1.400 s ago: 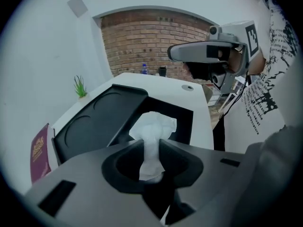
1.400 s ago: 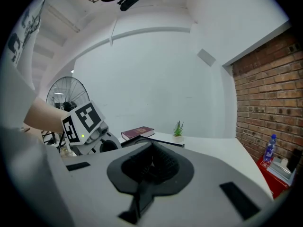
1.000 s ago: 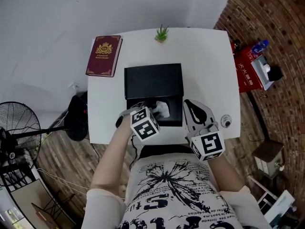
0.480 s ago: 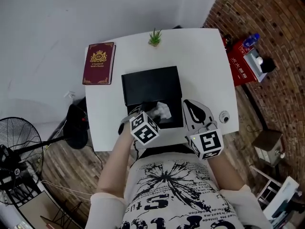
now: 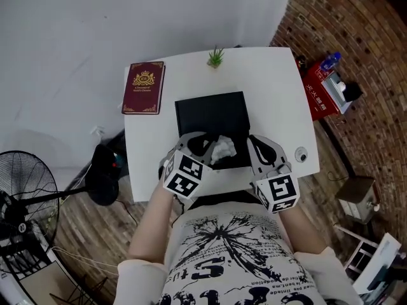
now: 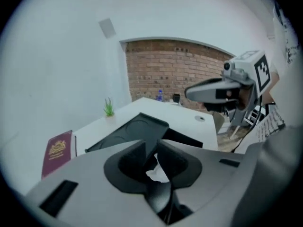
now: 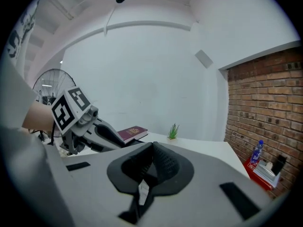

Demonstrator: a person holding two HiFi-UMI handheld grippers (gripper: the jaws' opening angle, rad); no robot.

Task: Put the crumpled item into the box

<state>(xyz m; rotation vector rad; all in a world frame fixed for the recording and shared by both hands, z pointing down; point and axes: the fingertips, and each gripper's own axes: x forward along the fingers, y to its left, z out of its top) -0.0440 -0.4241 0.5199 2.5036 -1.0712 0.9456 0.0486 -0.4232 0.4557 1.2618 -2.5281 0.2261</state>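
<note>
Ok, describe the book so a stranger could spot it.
Start at the white table, then go to its far left corner, left of the black box. The book lies flat there, dark red with a gold crest, the only red thing on the tabletop.

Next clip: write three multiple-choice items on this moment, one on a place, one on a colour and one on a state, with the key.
1. Where does the small green plant stand?
A. at the far edge of the table, beyond the black box
B. on the floor
C. beside the fan
2. What colour is the crumpled item?
A. red
B. white
C. green
3. How is the maroon book placed?
A. standing upright
B. lying open
C. lying closed

Key: 1 A, the plant sits past the box at the table's far edge. 2 B, the item shows white against the dark box. 3 C, the book lies flat with its cover shut.
</note>
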